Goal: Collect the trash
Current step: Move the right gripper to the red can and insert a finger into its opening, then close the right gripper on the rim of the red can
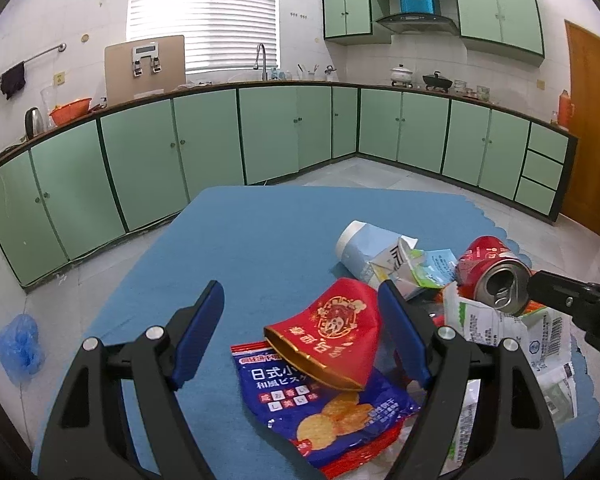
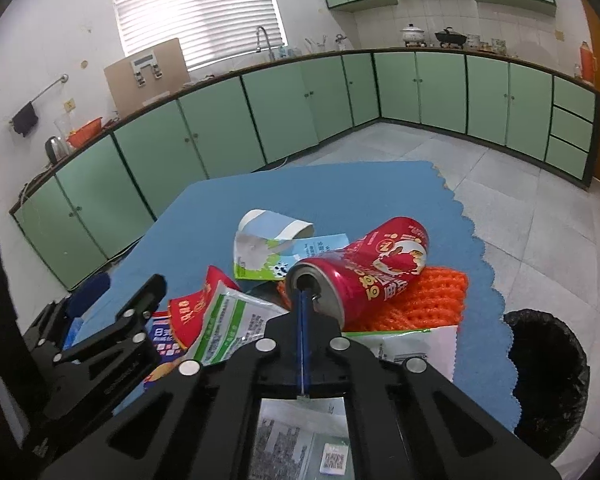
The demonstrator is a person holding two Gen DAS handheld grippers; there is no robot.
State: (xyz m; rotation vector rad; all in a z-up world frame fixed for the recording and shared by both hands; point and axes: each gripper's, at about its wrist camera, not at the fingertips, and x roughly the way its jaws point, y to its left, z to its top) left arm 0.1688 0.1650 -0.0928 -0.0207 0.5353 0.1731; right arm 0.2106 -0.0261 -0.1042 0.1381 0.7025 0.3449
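A red drink can (image 2: 376, 268) lies tilted on an orange net (image 2: 436, 300), its open top toward me. My right gripper (image 2: 303, 294) is shut, its blue pads pressed together on the can's top rim by the mouth; it also enters the left wrist view from the right (image 1: 534, 282), touching the can (image 1: 496, 276). My left gripper (image 1: 300, 288) stands open over the trash pile. A red and gold packet (image 1: 332, 324) lies between its fingers, close to the right finger and not pinched. Under the packet lies a blue biscuit bag (image 1: 324, 408).
A blue cloth (image 1: 240, 240) covers the table. A crushed milk carton (image 1: 376, 256) and white-green wrappers (image 1: 500, 332) lie in the pile. A black-lined bin (image 2: 548, 364) stands on the floor at the table's right edge. On the floor to the left lies a blue plastic bag (image 1: 18, 344).
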